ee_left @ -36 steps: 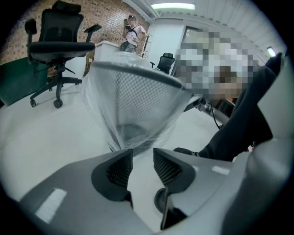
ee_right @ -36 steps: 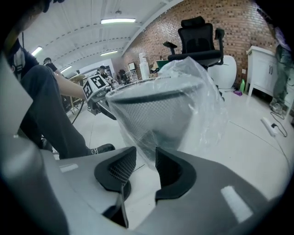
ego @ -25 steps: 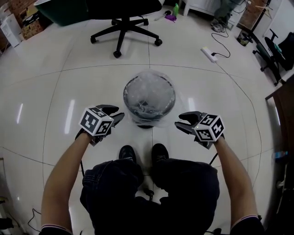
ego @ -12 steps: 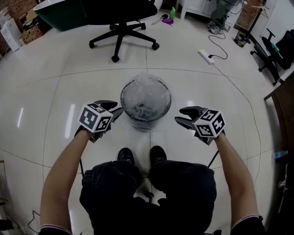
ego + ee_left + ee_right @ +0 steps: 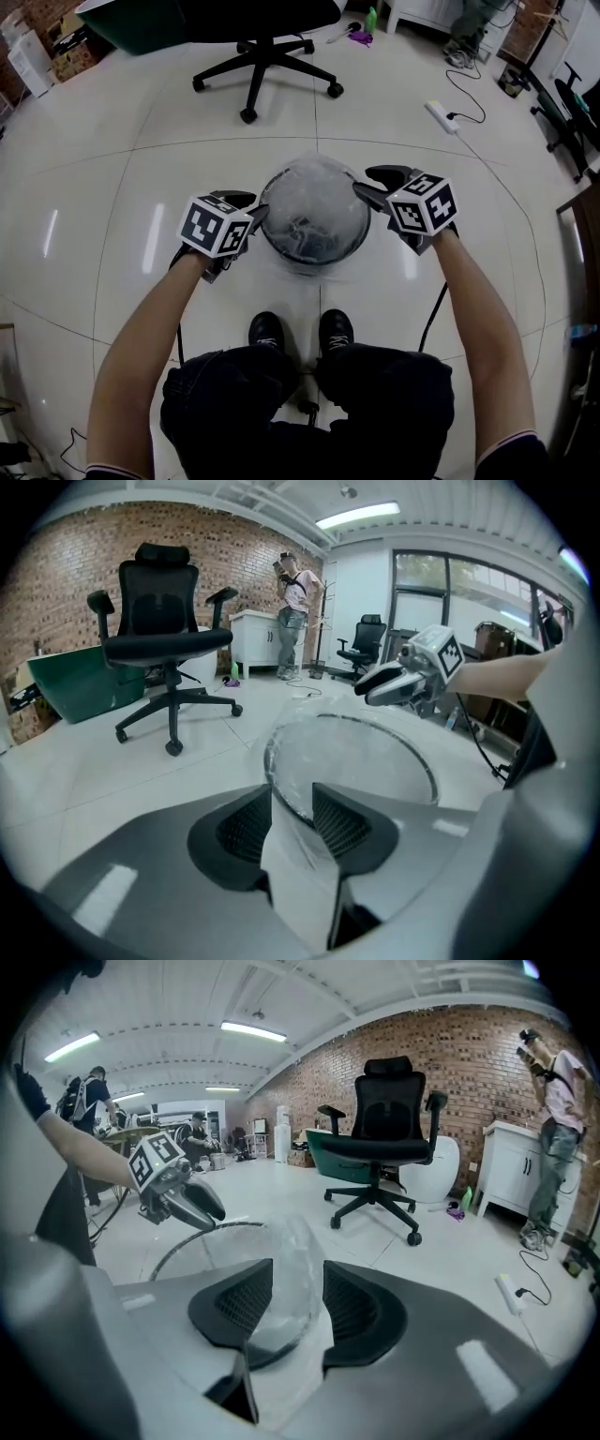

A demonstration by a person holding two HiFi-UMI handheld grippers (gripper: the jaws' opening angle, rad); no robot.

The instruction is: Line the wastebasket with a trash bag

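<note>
Wastebasket (image 5: pixel 281 246), one; trash bag (image 5: pixel 314 199), one; claws, two — left claw (image 5: pixel 251 208), right claw (image 5: pixel 364 183); office chairs (image 5: pixel 267 66) (image 5: pixel 569 112), two; power strip (image 5: pixel 441 114), one; green bottle (image 5: pixel 371 19), one; shoes (image 5: pixel 266 330) (image 5: pixel 336 328) — two.

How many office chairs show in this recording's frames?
2. One black office chair stands straight ahead, beyond the wastebasket; the other office chair is at the head view's right edge. More may be hidden outside the frames.

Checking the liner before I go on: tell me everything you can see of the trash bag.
The trash bag is thin, clear, crinkled film seated in the round dark wastebasket, sagging inside and folded over its rim. The left gripper and right gripper, whose jaws just opened wider, straddle that rim, jaws apart.
</note>
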